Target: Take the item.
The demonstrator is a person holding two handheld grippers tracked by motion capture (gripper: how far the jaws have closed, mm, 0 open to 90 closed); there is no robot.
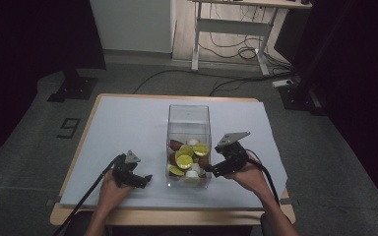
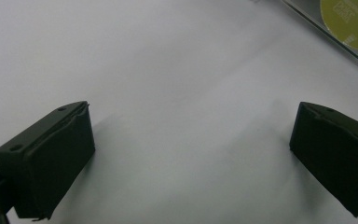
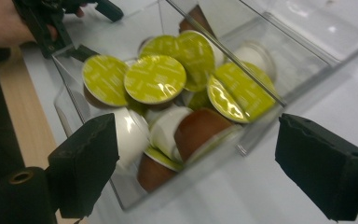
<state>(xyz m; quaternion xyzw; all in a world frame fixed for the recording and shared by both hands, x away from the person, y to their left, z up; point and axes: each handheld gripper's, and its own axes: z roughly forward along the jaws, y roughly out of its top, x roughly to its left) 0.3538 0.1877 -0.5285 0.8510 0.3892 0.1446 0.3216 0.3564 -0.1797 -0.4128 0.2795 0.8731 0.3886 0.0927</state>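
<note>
Right gripper (image 3: 196, 154), jaws apart and empty, faces the clear box (image 3: 242, 140) of coffee pods (image 3: 154, 78) straight ahead. Left gripper (image 2: 191, 154), jaws also apart and empty, is farther off.

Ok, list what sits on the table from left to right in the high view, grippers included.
left gripper → clear box of coffee capsules → right gripper

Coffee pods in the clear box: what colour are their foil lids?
Yellow-green, on brown or white cups. The coffee pods in the clear box show best in the right gripper view.
</note>
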